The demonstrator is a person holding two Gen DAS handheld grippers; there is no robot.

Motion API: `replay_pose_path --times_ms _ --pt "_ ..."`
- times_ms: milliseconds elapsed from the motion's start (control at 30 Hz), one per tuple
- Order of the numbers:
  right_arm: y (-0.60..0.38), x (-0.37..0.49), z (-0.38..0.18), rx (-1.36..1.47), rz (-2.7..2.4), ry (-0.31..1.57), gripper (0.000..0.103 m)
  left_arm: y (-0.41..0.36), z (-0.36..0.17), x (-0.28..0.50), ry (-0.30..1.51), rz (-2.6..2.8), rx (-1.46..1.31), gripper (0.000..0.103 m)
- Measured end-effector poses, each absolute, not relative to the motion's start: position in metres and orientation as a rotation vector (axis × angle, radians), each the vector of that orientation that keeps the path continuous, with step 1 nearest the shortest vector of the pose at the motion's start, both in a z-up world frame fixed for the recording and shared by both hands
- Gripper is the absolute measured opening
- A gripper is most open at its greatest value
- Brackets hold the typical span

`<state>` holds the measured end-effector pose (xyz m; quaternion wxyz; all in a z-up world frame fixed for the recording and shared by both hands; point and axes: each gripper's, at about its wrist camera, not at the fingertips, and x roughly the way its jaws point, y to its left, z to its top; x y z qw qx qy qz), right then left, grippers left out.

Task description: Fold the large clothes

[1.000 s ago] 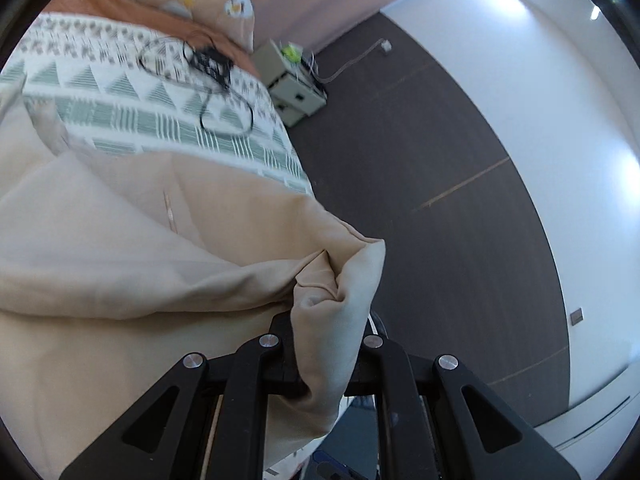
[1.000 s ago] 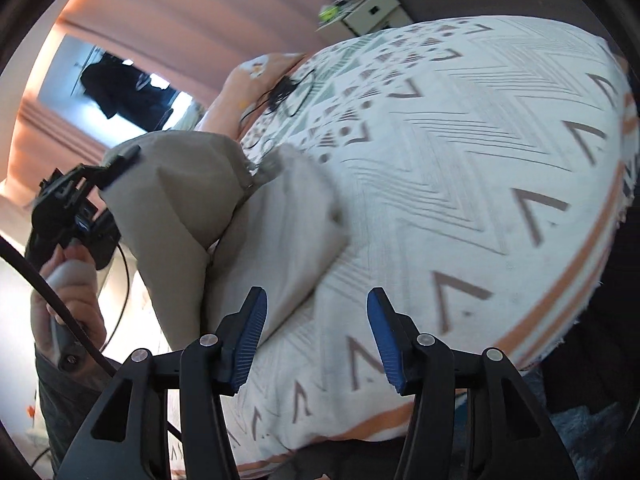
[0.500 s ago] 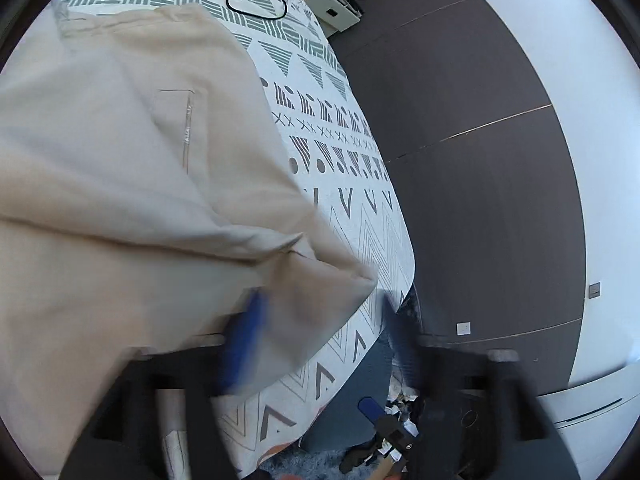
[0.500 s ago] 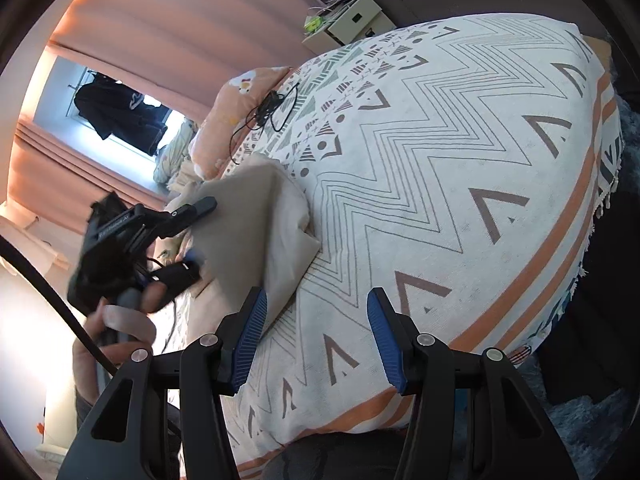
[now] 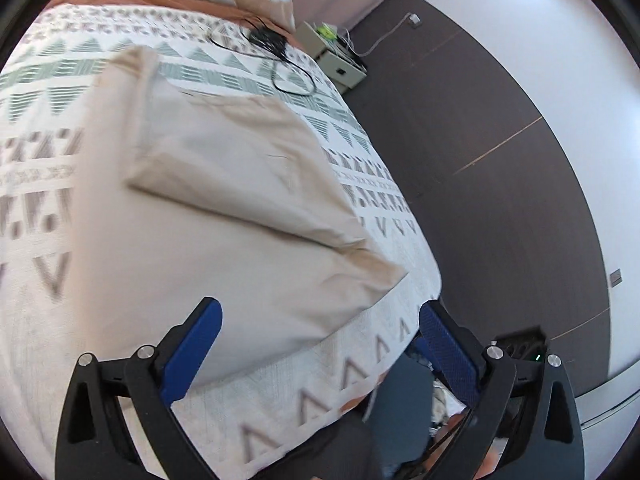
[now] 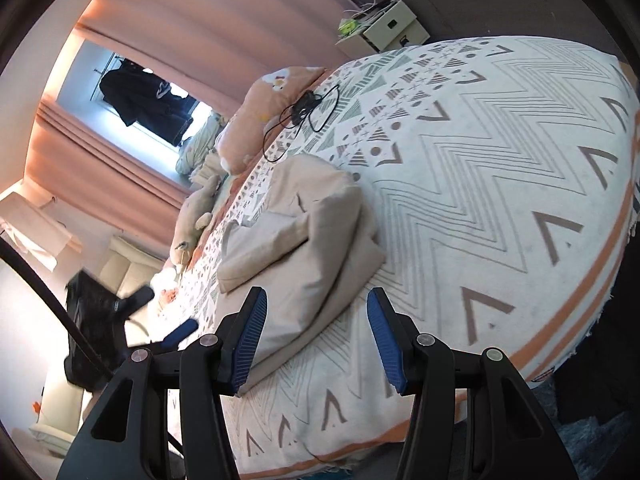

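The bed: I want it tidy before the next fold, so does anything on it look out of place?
Yes. A tangled black cable lies loose on the patterned bedspread near the orange pillow. The beige garment is folded unevenly, its upper layer skewed and bunched, edges not aligned.

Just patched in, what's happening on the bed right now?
A person with a gripper in each hand is folding a beige garment on the patterned bedspread. The garment lies folded over itself near the bed's edge, and neither gripper holds it. The left gripper has its jaws opening wide, hovering over the garment's near corner with nothing pinched. The right gripper is part-open and empty, pointing at the garment. A black cable lies further up near the pillow.
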<state>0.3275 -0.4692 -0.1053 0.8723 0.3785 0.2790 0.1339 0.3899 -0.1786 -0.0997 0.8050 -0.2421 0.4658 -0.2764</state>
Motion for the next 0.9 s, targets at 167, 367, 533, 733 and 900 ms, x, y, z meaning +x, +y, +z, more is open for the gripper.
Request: replay_pose_path --times_ms 167,367,533,733,900 --pt "-0.454 0.319 -0.102 0.773 0.290 0.573 0.050 -0.144 -0.108 0.367 0.962 -0.551 -0.559 0.101" --pt "-0.445 0.297 -0.100 0.740 0.297 0.562 0.050 -0.119 -0.129 0.334 0.950 -0.509 -0.599 0.095" --pt "-0.447 0.278 -0.099 0.709 0.290 0.550 0.050 -0.107 -0.144 0.317 0.956 -0.480 -0.636 0.094" --pt "-0.455 0.283 -0.099 0.703 0.279 0.557 0.050 -0.101 -0.157 0.322 0.963 -0.462 -0.670 0.094" --pt "-0.463 0.307 -0.096 0.719 0.269 0.554 0.050 -0.104 -0.168 0.347 0.986 -0.447 -0.692 0.092"
